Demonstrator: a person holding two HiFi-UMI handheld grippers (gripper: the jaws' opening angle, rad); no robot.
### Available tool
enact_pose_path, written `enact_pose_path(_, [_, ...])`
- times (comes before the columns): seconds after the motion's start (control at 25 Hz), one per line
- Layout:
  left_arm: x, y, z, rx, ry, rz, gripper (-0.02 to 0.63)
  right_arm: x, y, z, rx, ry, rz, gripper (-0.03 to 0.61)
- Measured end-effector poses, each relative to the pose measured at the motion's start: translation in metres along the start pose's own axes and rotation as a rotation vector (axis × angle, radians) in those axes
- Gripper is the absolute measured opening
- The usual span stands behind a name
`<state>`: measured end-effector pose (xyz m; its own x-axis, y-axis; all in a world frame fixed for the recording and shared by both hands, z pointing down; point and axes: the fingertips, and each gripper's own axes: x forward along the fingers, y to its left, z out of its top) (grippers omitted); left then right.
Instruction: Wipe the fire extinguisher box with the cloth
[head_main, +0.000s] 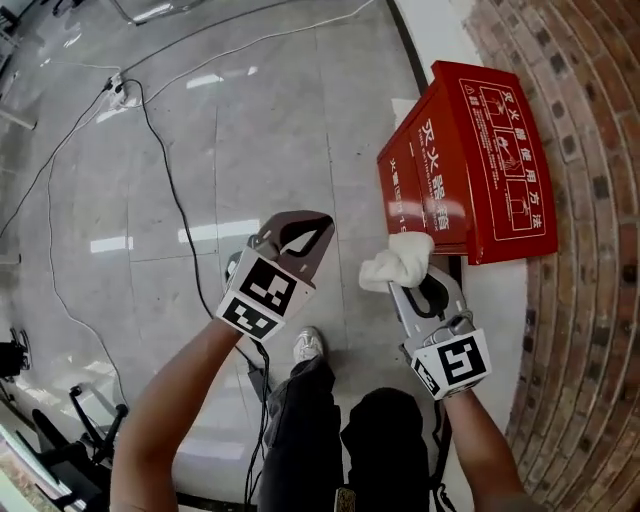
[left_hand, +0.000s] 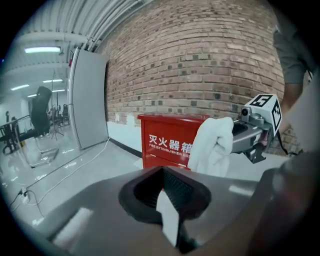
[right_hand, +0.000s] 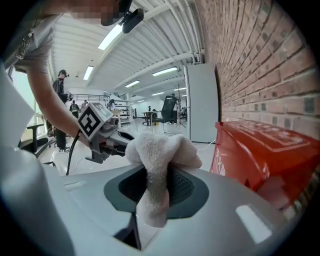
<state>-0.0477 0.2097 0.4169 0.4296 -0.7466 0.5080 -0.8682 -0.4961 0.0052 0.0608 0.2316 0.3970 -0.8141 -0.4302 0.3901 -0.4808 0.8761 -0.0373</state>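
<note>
The red fire extinguisher box (head_main: 470, 160) stands on the floor against the brick wall, its front printed with white characters (left_hand: 165, 142); its top and side show at the right of the right gripper view (right_hand: 265, 150). A white terry cloth (head_main: 398, 260) is bunched in my right gripper (head_main: 408, 280), which is shut on it just short of the box's near corner. The cloth (right_hand: 160, 150) hangs out of the jaws (left_hand: 212, 145). My left gripper (head_main: 318, 228) hovers to the left, shut, with nothing in it (left_hand: 167, 192).
The brick wall (head_main: 590, 250) runs along the right, with a pale strip of floor (head_main: 500, 310) at its foot. Black cables (head_main: 165, 170) trail over the glossy grey floor. The person's legs and a shoe (head_main: 308, 345) are below the grippers. A grey cabinet (left_hand: 90, 97) stands beyond the box.
</note>
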Motion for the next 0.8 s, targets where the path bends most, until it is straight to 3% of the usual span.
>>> enact_pose_path(0.2, [-0.025,0.014,0.063,-0.041,0.007,-0.067,0.000,-0.001,-0.009,0.076,0.072,0.025,-0.052,0.115])
enact_pose_path(0.36, [-0.014,0.021,0.096,-0.030,0.020,-0.131,0.000,-0.002,-0.030,0.110,0.080,0.001,-0.102,0.115])
enact_pose_path(0.56, [0.026,0.031,0.124,-0.071,0.031,-0.223,0.000,-0.002,-0.065,0.119,0.160,0.016,-0.214,0.115])
enact_pose_path(0.8, [0.092,0.032,0.151,0.001,0.071,-0.379,0.000,0.011,-0.105,0.116,0.247,0.040,-0.306,0.116])
